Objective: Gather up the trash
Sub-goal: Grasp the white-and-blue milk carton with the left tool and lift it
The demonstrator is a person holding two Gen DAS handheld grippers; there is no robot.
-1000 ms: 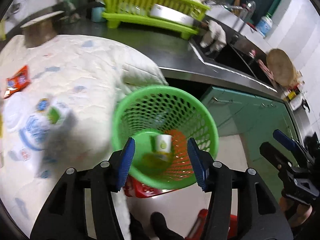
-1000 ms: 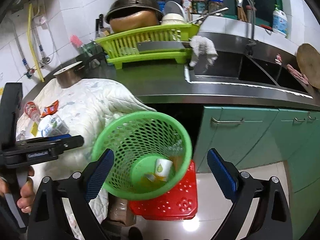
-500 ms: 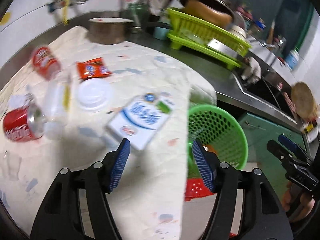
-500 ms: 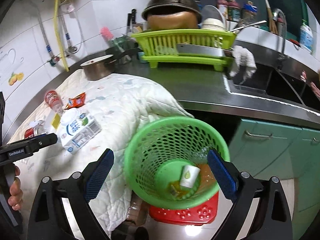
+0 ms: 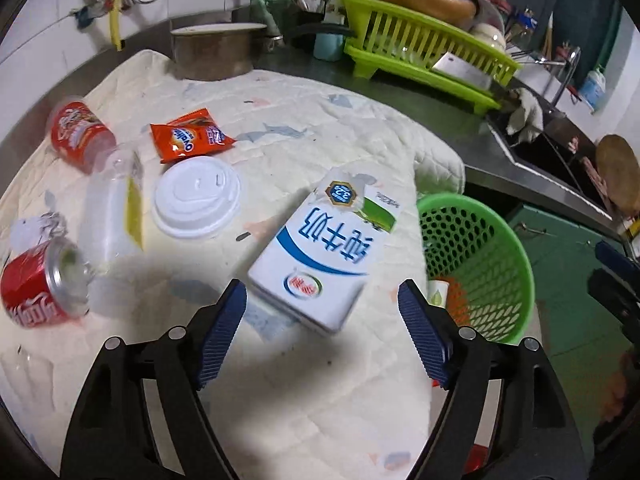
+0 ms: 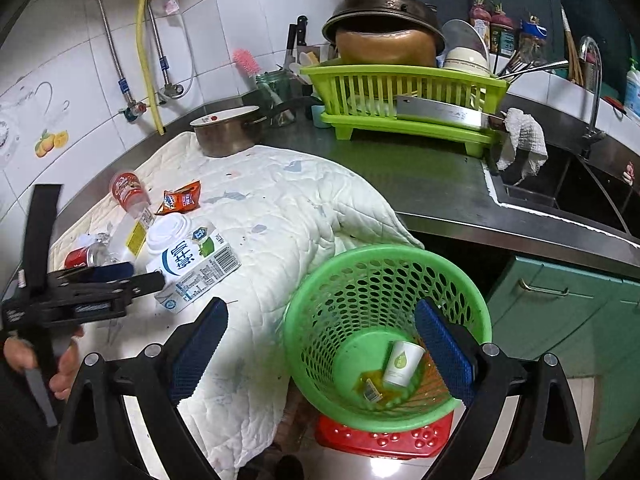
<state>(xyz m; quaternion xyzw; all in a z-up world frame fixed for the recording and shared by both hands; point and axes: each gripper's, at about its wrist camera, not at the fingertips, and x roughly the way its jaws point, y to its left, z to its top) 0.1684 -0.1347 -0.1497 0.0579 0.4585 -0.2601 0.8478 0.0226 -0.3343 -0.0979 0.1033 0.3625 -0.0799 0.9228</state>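
Hovering over the quilted cloth [image 5: 304,400], the left gripper [image 5: 322,320] has just been opening its jaws, now spread wide with nothing gripped, the milk carton [image 5: 324,248] lying just ahead. Beyond it sit a white lid [image 5: 196,200], an orange wrapper [image 5: 188,138] and a red can [image 5: 36,288]. The right gripper [image 6: 320,348] is spread and empty above the green basket [image 6: 384,280], which holds a paper cup [image 6: 402,362].

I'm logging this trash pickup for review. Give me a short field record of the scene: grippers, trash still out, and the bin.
left gripper: open, empty, jaws just been opening, aimed at milk carton
right gripper: open, empty, over the basket's edge
on quilt: milk carton, white lid, orange wrapper, red can, clear bottle
green basket: holds paper cup
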